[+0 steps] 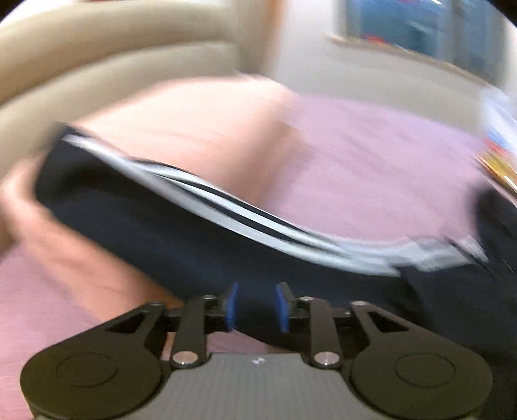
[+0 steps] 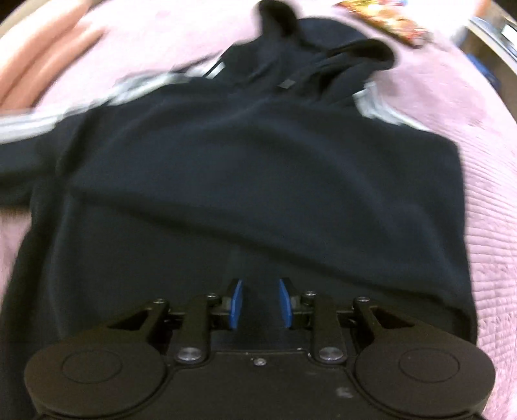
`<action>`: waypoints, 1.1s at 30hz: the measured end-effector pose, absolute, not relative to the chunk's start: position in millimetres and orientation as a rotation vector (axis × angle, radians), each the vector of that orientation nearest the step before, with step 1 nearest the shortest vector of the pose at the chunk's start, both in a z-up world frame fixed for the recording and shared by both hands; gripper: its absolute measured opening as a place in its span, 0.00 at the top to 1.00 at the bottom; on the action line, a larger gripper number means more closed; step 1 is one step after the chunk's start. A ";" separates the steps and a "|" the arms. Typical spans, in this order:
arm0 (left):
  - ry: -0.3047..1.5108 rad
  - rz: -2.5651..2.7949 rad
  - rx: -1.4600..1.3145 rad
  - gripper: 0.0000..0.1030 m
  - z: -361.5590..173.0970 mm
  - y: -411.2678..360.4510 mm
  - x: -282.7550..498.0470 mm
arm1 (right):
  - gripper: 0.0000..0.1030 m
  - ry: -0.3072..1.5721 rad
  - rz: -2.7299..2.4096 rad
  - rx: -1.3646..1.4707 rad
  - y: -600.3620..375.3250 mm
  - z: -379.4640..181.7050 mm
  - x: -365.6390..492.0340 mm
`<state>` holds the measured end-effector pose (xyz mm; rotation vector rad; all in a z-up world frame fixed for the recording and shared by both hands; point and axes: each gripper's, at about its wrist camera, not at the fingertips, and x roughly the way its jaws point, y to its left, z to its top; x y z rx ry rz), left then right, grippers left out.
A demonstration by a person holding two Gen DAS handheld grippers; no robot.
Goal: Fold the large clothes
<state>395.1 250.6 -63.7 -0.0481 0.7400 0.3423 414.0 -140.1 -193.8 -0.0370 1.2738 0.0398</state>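
A dark navy hoodie with white sleeve stripes lies spread on a pink bedspread, hood at the far end. My right gripper is over its lower body; its blue pads stand apart with dark cloth rising between them, and I cannot tell if they pinch it. In the left wrist view a striped sleeve stretches away to the left. My left gripper sits at the sleeve's near edge, pads apart with dark cloth between them. Both views are blurred.
A beige padded headboard curves behind the bed. A peach-pink pillow or blanket lies beyond the sleeve. A colourful packet lies at the far right of the bed. A framed picture hangs on the wall.
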 end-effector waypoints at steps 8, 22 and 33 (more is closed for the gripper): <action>0.556 0.652 -0.274 0.37 -18.3 368.0 388.2 | 0.67 1.320 0.034 -0.051 -136.9 -204.0 429.0; 0.471 0.608 -0.592 0.87 -33.9 448.1 397.3 | 0.66 1.299 0.046 -0.151 -121.8 -203.0 420.8; 0.397 0.347 -0.247 0.87 22.5 323.3 370.9 | 0.66 1.263 0.048 -0.093 -128.8 -198.3 410.3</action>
